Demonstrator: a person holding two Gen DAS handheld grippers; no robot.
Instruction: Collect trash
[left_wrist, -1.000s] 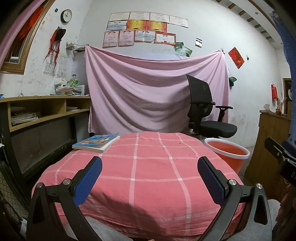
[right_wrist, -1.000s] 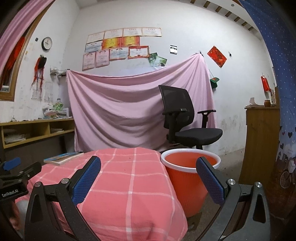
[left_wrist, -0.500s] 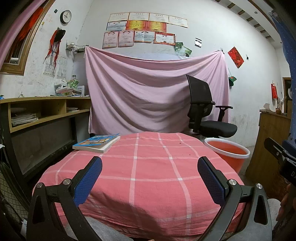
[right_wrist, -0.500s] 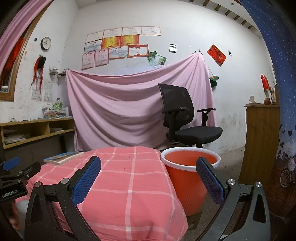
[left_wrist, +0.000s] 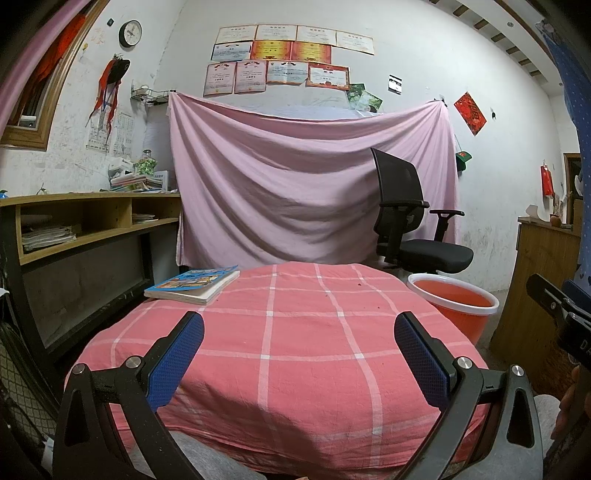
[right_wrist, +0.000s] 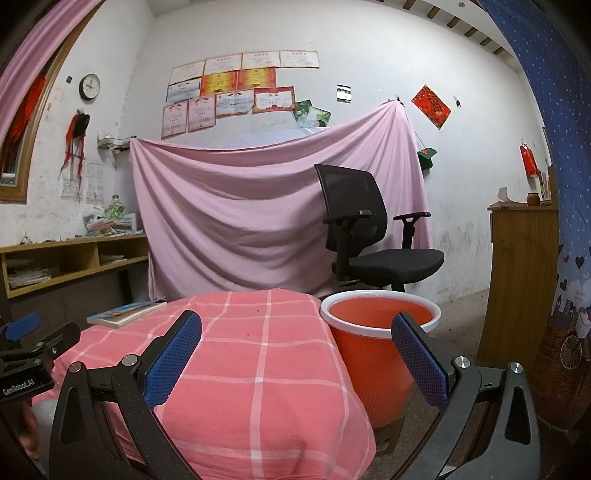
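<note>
Both tools are held level, jaws spread wide and empty: the left tool (left_wrist: 299, 354) over the pink checked counter (left_wrist: 295, 332), the right tool (right_wrist: 295, 354) facing the orange bucket (right_wrist: 376, 350).

bucket (left_wrist: 453, 300): near wall and base hidden behind the checked cloth (left_wrist: 288, 347) in the left wrist view; inside bottom out of sight in both views
desk: wholly covered by the checked cloth; its legs and edges cannot be made out
right gripper (left_wrist: 561, 314): only a black part shows at the right edge of the left wrist view, the rest cut off
left gripper (right_wrist: 26, 343): cut off at the left edge of the right wrist view; how its jaws stand cannot be told there
book (left_wrist: 192, 285): cover print too small to read
certificates (left_wrist: 280, 59): text too small to read
office chair (right_wrist: 369, 236): base hidden behind the bucket and cloth
hand (left_wrist: 570, 398): only fingers show at the right edge
</note>
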